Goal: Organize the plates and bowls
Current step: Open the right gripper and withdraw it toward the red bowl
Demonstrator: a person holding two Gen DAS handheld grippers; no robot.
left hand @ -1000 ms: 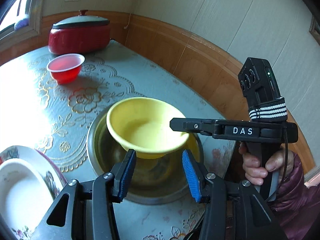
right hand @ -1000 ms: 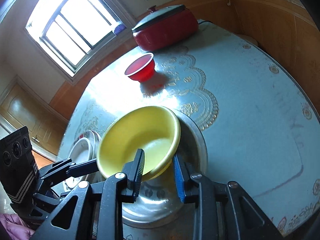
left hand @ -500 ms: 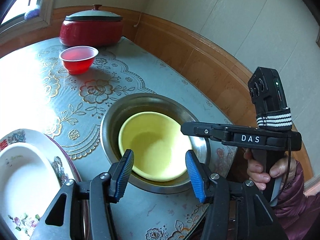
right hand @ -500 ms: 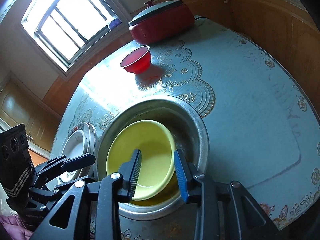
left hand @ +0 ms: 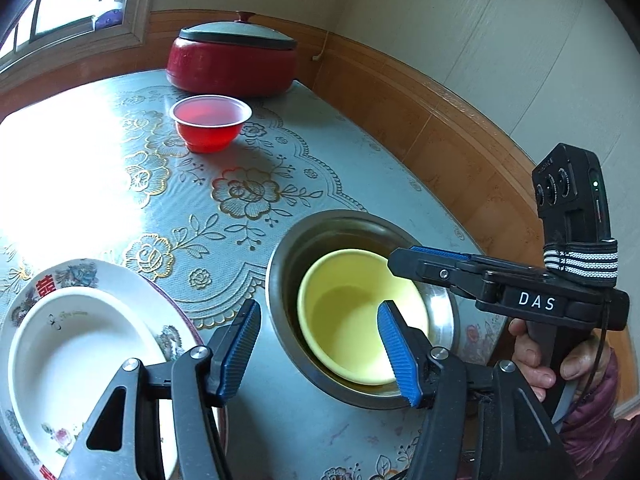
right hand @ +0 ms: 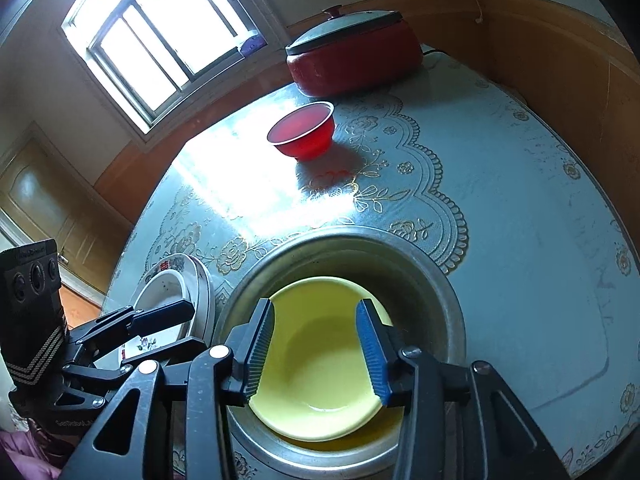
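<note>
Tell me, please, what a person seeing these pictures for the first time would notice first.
Probably the yellow bowl, nested inside the steel basin at the table's near edge, with the open right gripper just above it. Next, the red bowl farther back, in front of the red lidded cooker. The white bowl on a flowered plate lies beside the open left gripper.

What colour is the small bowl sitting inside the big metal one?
Pale yellow bowl, plain, clearest in the right wrist view.

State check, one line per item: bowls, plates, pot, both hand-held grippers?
yellow bowl: upright, nested in the steel basin
red bowl: upright, on table
white dish: stacked on floral plate
red pot: lid on
left hand-held gripper: open, holding nothing
right hand-held gripper: open, above yellow bowl
</note>
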